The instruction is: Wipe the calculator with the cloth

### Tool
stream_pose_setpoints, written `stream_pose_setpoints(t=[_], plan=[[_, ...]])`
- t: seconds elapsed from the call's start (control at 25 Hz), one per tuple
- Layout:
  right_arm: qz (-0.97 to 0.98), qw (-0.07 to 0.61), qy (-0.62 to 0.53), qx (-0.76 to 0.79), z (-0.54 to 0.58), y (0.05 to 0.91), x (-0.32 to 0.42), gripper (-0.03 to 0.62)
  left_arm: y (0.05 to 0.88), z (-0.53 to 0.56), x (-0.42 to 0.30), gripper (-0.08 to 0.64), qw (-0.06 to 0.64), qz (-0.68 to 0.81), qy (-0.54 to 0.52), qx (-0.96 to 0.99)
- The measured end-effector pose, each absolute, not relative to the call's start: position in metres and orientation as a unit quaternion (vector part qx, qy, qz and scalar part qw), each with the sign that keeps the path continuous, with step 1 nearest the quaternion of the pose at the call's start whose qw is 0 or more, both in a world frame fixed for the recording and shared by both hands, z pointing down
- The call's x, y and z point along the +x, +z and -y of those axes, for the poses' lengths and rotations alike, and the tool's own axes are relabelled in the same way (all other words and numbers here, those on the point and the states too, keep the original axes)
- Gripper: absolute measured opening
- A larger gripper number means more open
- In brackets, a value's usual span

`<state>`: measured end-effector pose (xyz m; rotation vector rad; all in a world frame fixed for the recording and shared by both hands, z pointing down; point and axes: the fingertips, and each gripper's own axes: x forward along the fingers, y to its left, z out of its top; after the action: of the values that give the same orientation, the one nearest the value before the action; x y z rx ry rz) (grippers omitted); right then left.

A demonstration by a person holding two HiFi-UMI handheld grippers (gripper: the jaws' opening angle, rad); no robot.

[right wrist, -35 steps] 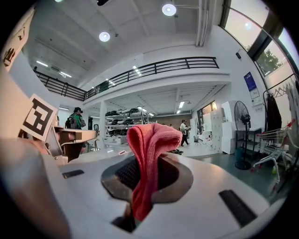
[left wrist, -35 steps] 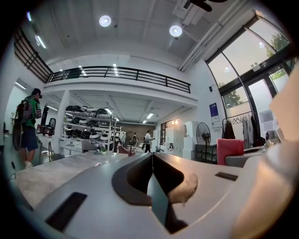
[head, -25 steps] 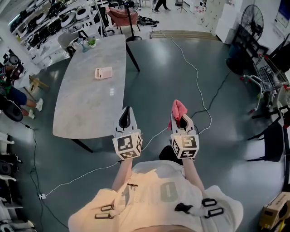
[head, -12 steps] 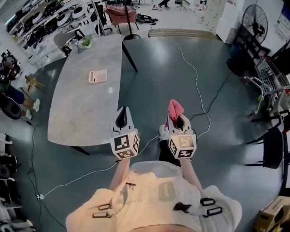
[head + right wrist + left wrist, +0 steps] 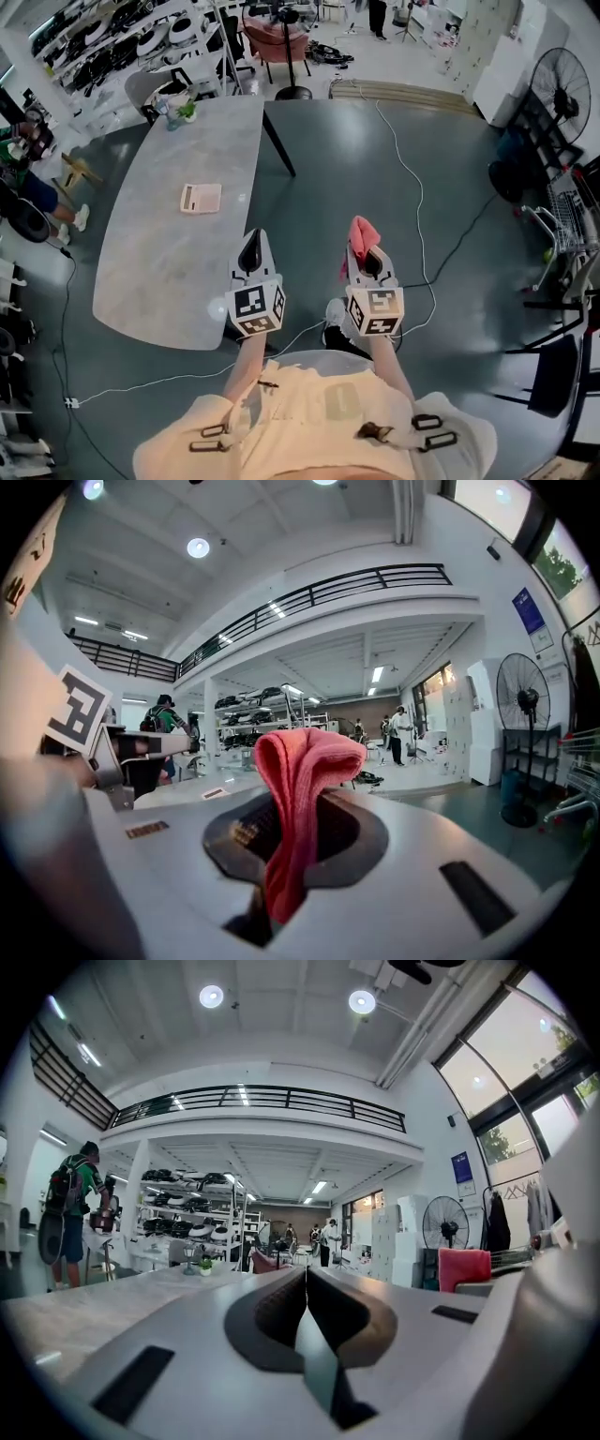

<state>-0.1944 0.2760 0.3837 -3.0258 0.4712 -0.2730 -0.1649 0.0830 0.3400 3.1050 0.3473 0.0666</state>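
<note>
Both claws closed, cloth on its way to the bench

The right claw is clamped on the pink cloth, which stands up out of its jaws. The left claw is closed completely and holds nothing. The bench and the calculator lying on it are nearer than a second before, so I judge the approach almost finished and wiping not yet begun. Both hands hold the claws forward, side by side, about level.

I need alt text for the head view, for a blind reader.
Seen from above, a person holds two grippers: the right gripper clamps a pink cloth, the left gripper is shut and empty. A calculator lies on the grey table ahead.
</note>
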Motion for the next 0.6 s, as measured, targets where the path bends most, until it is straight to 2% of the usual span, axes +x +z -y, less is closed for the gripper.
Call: stream_pose_setpoints(t=[0.28, 0.6], plan=[[-0.167, 0.008, -0.08, -0.983, -0.327, 0.37, -0.057, 0.048, 0.329, -0.115, -0.033, 0.021, 0.025, -0.072, 0.005, 0.997], [-0.191, -0.004, -0.071, -0.979, -0.347, 0.369, 0.026, 0.046, 0.334, -0.13, 0.024, 0.021, 0.021, -0.04, 0.008, 0.999]])
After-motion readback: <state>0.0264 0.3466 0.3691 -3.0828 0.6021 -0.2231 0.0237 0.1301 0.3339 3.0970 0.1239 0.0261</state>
